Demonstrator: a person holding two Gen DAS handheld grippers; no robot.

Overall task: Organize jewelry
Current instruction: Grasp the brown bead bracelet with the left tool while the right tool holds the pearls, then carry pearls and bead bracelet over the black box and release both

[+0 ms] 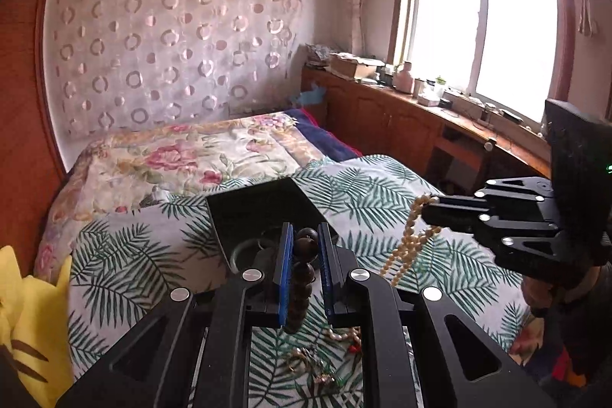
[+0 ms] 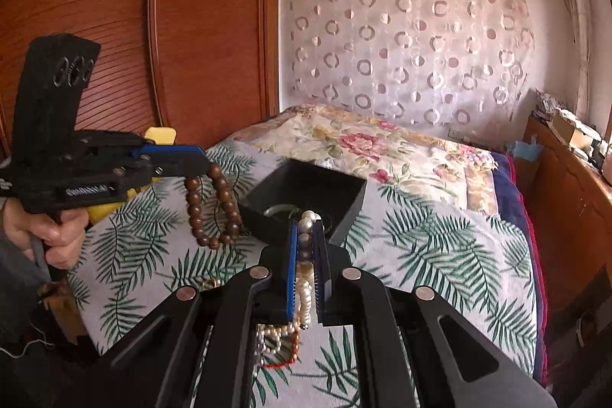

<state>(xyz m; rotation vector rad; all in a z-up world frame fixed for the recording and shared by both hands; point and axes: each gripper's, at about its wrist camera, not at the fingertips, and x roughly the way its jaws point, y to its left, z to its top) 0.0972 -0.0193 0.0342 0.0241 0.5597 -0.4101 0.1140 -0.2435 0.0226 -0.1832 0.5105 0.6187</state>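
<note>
The big bed [image 2: 440, 247] with the green leaf cover is where all the work goes on, because it is soft and wide and nothing rolls away on it. On the bed sits a black box [image 2: 306, 194] with its top open, so things can be dropped in from above; a round ring shape already lies inside it. The left gripper [image 1: 305, 247] is lifted up close to the box, and its jaws are squeezed onto a brown bead bracelet [image 2: 214, 209], which hangs down in a loop. It is held high so the loop can swing free and not catch on the cover. The right gripper [image 2: 308, 236] is up near the box too, with its jaws pinched onto a pearl necklace [image 1: 409, 239], and the long string droops below it. My guess is that both are about to go into the box, one after the other. More small jewelry [image 1: 325, 354] lies in a little heap on the cover near the person, with pearls, gold bits and a red thread, waiting its turn. There is a small white label on the side of the left gripper, but it is too blurry to read. No other words or brand names can be read.
</note>
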